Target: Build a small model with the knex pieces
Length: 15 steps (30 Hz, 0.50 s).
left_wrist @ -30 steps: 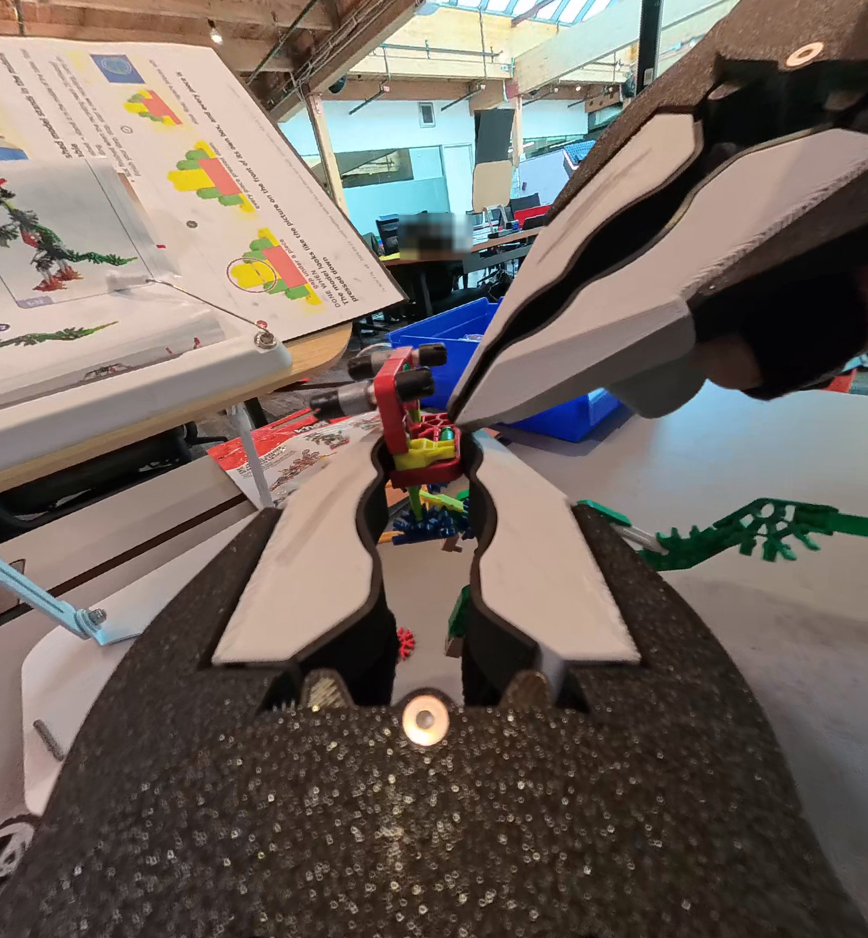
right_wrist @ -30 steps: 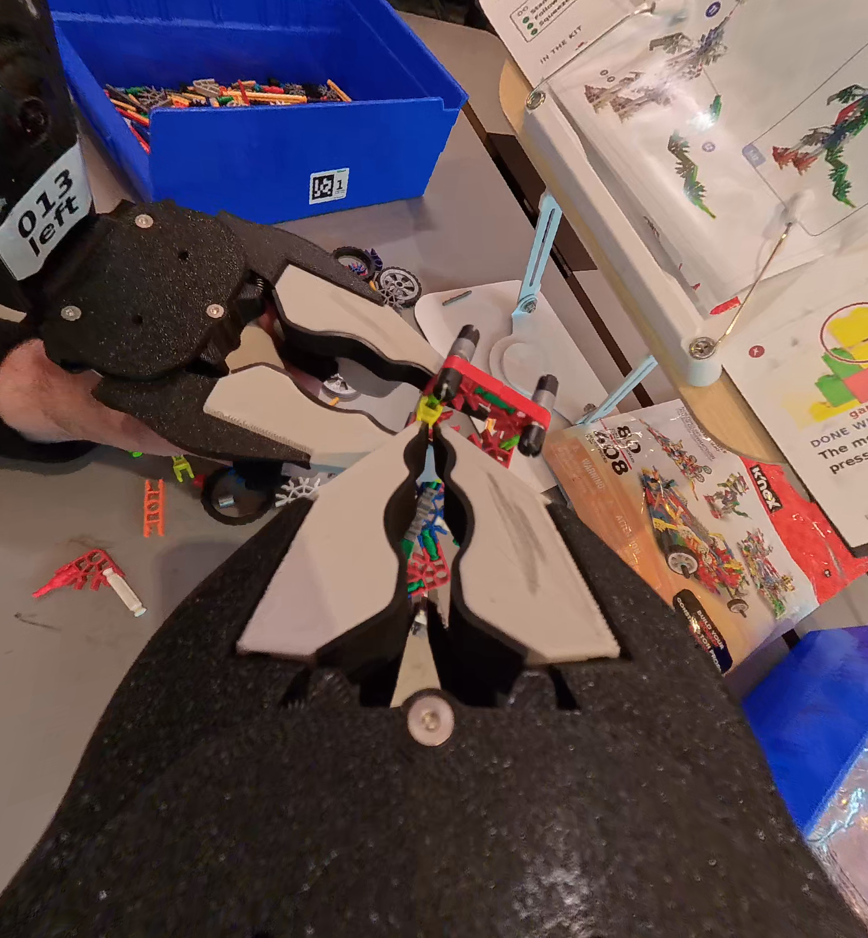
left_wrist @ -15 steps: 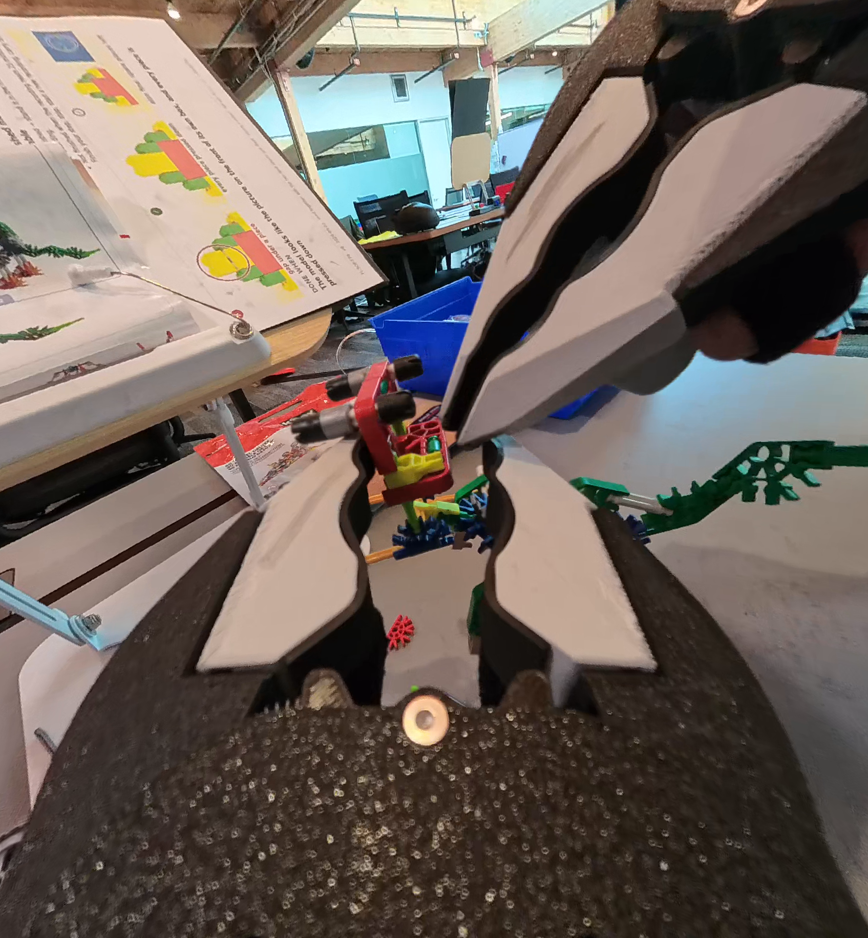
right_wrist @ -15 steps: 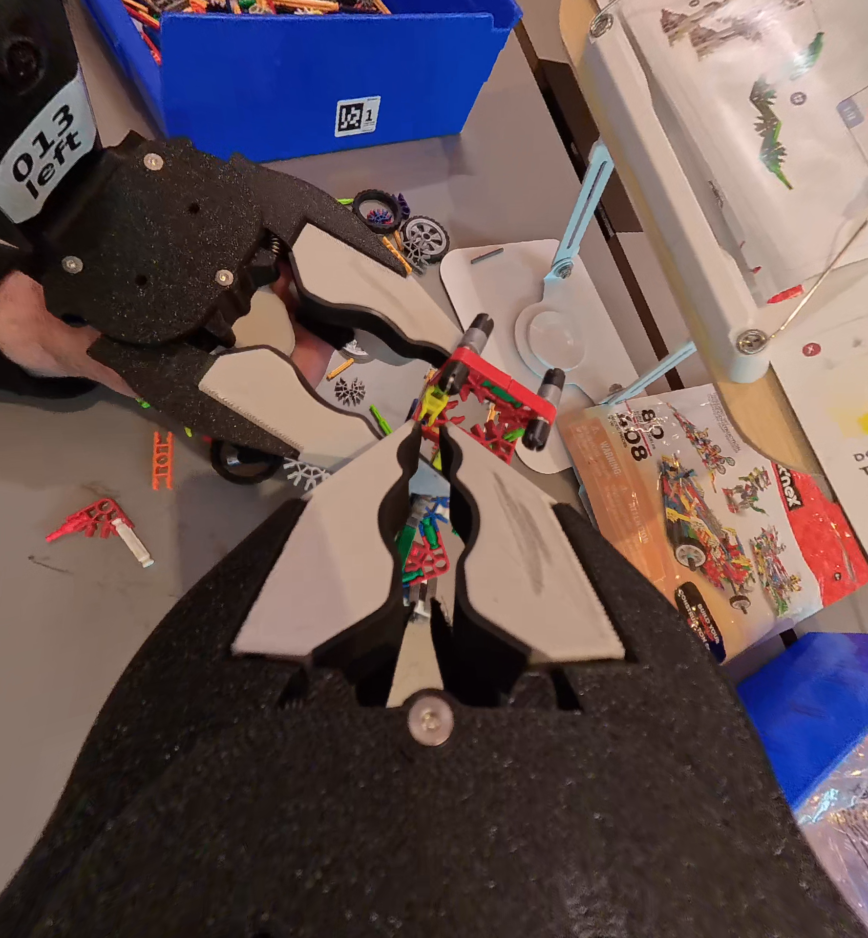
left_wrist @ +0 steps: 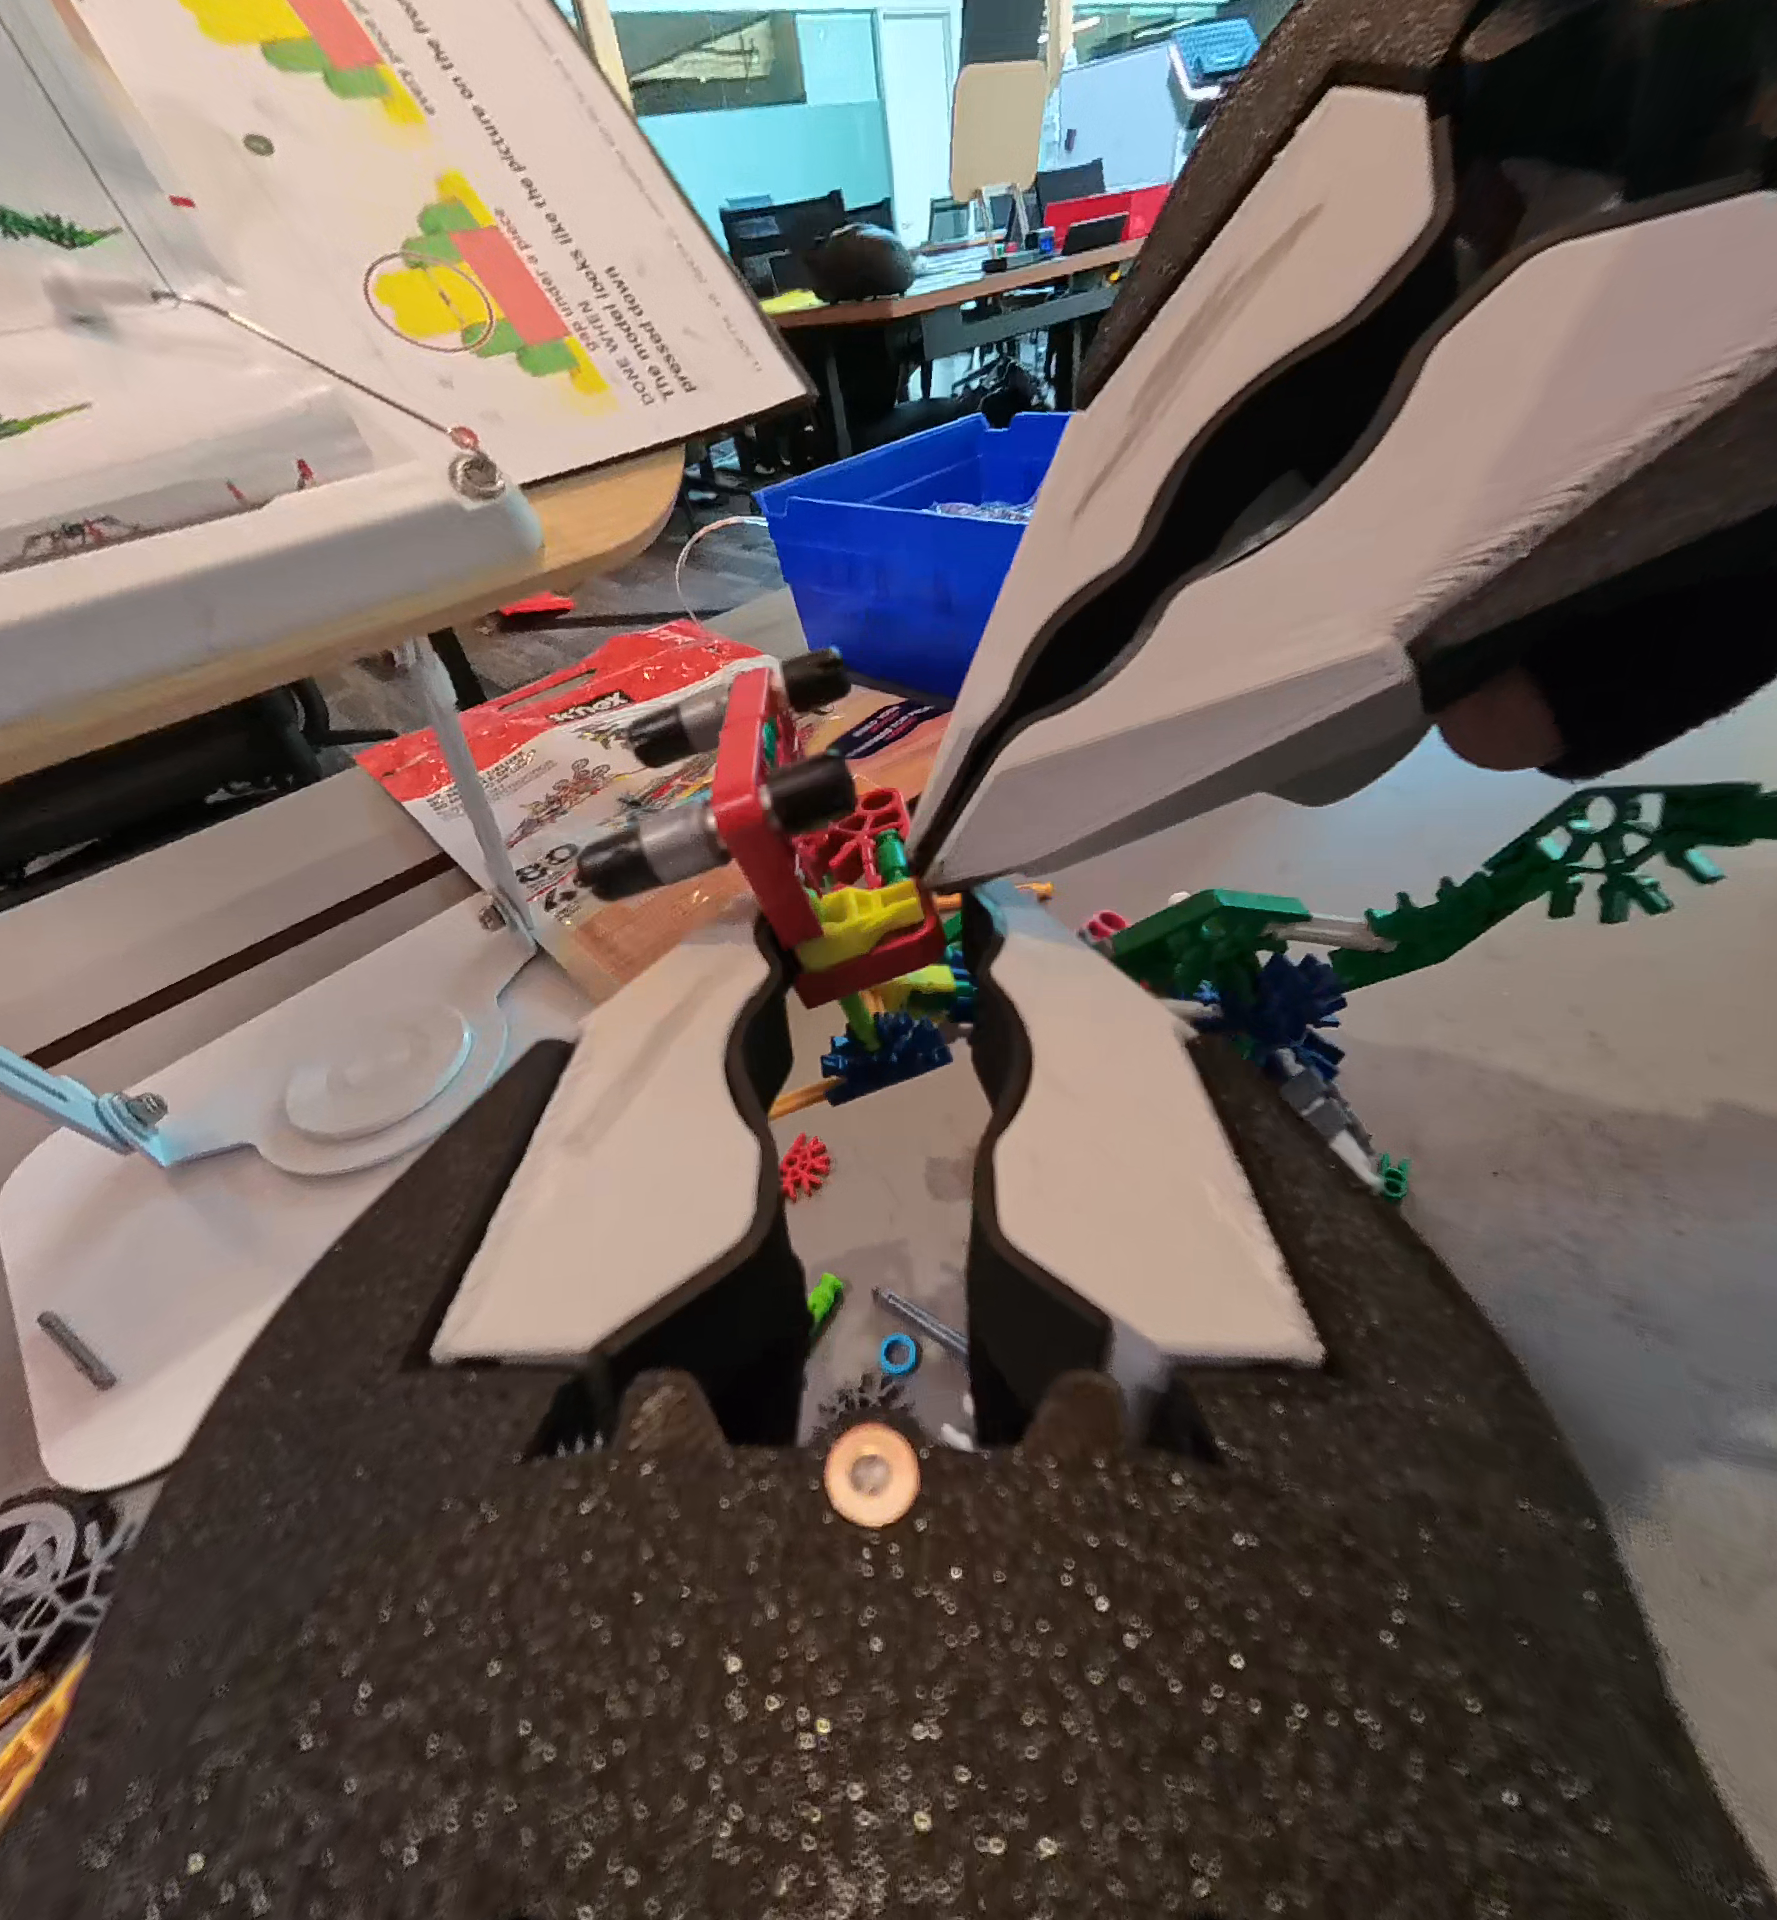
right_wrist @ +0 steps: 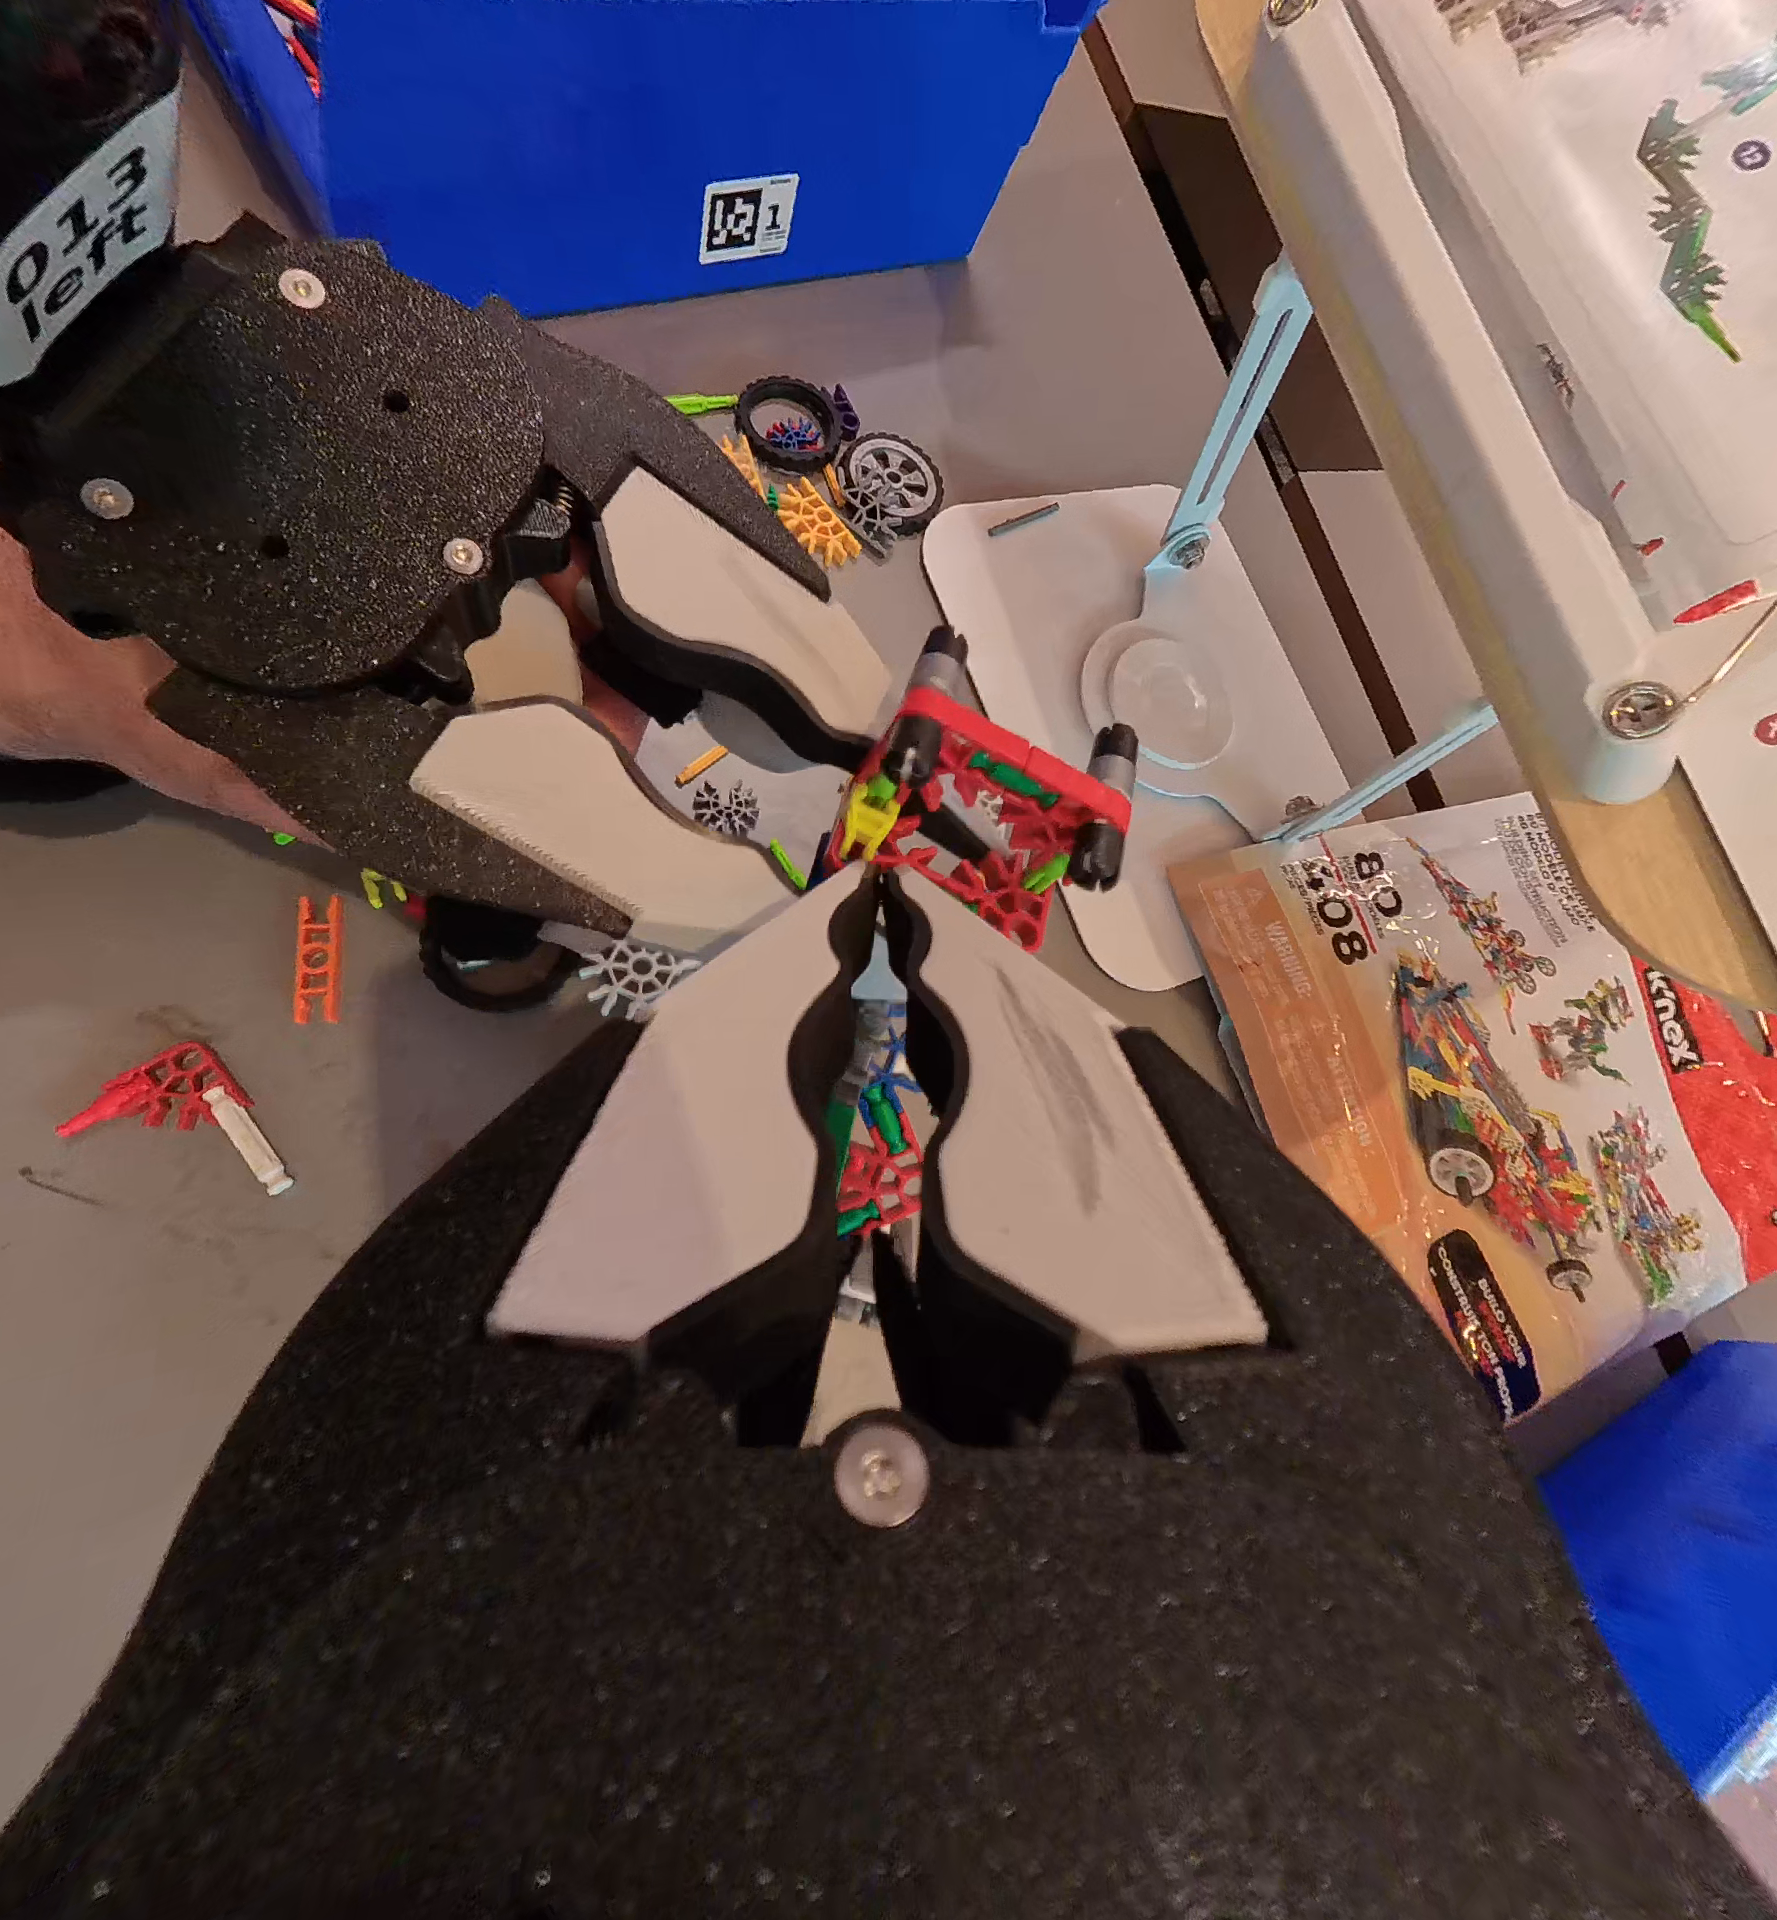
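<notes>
A small construction-toy model (left_wrist: pixel 759 821), a red frame with black-and-grey rods and a yellow clip, is held above the grey table. My left gripper (left_wrist: pixel 873 920) has its fingers closed on the frame's lower end. My right gripper (right_wrist: pixel 879 883) is shut on the model (right_wrist: pixel 977 821) from the other side. In the left wrist view it comes in from the upper right (left_wrist: pixel 925 862). More green, blue and red parts show in the gap between its fingers. The left gripper (right_wrist: pixel 832 805) meets the frame's left edge. A long green toothed chain (left_wrist: pixel 1590 862) trails to the right.
A blue bin (right_wrist: pixel 655 135) of rods stands at the back, and another (right_wrist: pixel 1694 1538) at the right. An instruction board (left_wrist: pixel 240 416) on a white stand base (right_wrist: pixel 1029 582) overhangs the left side. A kit bag (right_wrist: pixel 1486 1091), wheels (right_wrist: pixel 894 478) and loose pieces (right_wrist: pixel 318 961) lie on the table. My two grippers' fingertips are within a few centimetres of each other.
The left gripper's fingers spread half a second ago and have closed back on the red frame. Both grippers have moved lower and closer to the table with the model.
</notes>
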### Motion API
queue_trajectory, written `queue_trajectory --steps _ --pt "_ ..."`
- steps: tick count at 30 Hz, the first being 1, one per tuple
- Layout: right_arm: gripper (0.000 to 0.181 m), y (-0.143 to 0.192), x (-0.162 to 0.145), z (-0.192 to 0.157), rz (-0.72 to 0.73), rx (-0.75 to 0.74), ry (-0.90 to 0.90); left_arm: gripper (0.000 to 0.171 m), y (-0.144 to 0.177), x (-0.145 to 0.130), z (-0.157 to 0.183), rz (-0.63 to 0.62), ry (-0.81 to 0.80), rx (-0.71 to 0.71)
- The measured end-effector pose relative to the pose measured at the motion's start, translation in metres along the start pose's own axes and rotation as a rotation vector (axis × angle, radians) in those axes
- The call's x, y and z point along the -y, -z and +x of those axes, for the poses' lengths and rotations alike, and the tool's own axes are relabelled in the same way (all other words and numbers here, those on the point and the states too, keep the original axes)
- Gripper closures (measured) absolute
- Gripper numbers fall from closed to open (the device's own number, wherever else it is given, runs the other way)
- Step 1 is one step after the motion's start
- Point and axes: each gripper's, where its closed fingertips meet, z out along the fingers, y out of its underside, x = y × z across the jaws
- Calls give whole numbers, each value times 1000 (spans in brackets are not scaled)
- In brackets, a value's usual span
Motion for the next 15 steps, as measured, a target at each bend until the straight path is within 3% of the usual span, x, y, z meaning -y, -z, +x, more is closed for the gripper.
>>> queue_trajectory --steps 15 --pt "181 -9 -5 -6 10 -4 36 152 -4 -10 2 -60 3 10"
